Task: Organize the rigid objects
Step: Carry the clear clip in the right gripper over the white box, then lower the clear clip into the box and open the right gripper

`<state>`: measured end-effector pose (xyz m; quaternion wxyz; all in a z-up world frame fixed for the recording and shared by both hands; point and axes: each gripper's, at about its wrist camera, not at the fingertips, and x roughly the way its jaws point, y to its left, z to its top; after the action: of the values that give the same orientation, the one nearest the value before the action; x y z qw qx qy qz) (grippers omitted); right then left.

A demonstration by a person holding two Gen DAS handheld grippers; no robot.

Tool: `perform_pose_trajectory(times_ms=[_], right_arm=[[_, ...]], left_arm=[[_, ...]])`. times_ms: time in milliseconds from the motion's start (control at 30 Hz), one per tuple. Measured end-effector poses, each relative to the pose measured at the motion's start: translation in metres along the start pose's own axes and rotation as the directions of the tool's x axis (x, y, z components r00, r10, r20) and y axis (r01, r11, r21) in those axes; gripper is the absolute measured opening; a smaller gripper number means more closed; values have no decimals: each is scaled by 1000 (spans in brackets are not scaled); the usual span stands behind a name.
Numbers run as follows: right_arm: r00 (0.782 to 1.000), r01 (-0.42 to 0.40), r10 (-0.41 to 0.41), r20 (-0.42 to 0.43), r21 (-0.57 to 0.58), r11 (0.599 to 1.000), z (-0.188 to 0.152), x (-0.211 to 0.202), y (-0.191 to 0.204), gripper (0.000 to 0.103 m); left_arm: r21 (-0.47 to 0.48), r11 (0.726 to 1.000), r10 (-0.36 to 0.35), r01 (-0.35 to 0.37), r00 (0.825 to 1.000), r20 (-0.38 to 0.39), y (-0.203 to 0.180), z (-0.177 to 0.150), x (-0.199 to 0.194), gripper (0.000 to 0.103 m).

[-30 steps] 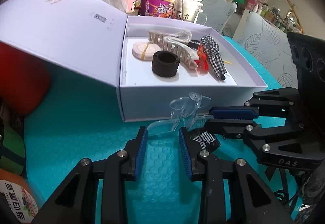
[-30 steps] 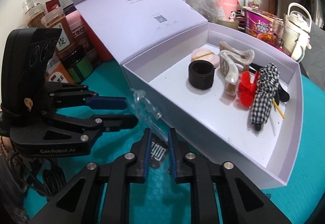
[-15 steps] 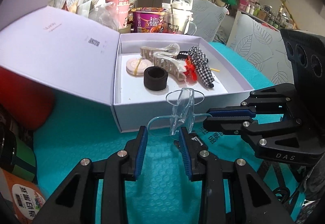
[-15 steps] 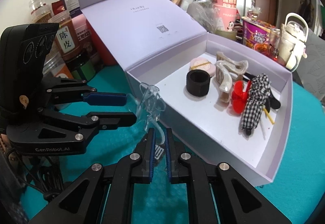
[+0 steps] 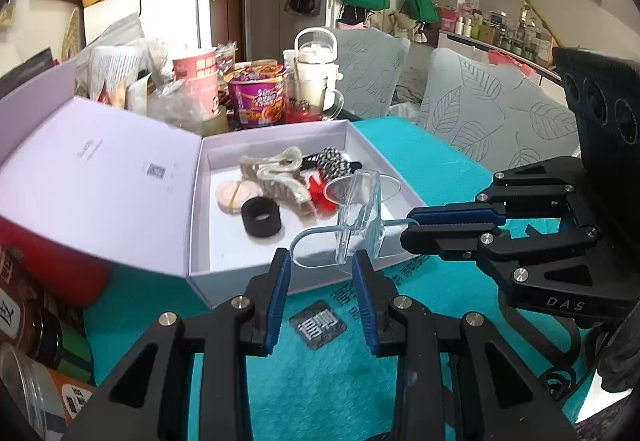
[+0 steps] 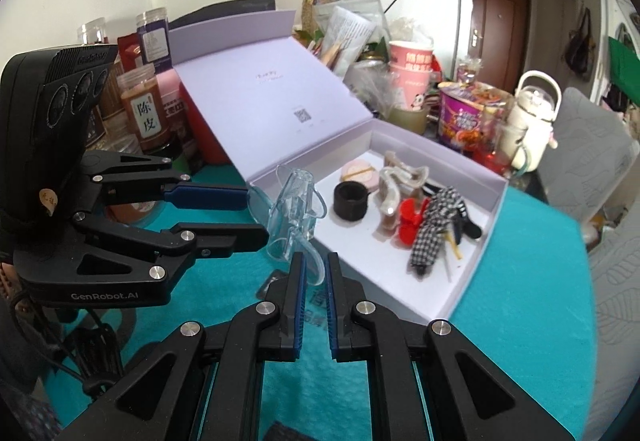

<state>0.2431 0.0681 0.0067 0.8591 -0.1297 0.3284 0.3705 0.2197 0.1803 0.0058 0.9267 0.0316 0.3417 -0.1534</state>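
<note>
Transfer step: both tools clamped one clear plastic hair clip point(image 5: 357, 213) over the table.
Next: release inside white cardboard box point(image 5: 224, 269).

"DAS" on right tool point(image 5: 412, 225); "GenRobot.AI" on left tool point(image 6: 256, 215); "陈皮" on jar point(image 6: 145, 111).

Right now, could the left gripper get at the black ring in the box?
Probably not yet: the left gripper is shut on the clear clip, shared with the right gripper. The path to the black ring looks open.
</note>
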Motion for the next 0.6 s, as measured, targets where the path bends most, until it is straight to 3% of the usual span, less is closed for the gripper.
perform_pose_trajectory(times_ms=[333,600], right_arm=[[995,82,-80,62,-43,996,17,-27,-21,9],[993,90,-87,84,-44,995,30,-17,-45,9]], left_arm=[[75,997,-1,-3,998,59,-17,36,4,31],[84,996,-28,22,997,68,-9,58,28,31]])
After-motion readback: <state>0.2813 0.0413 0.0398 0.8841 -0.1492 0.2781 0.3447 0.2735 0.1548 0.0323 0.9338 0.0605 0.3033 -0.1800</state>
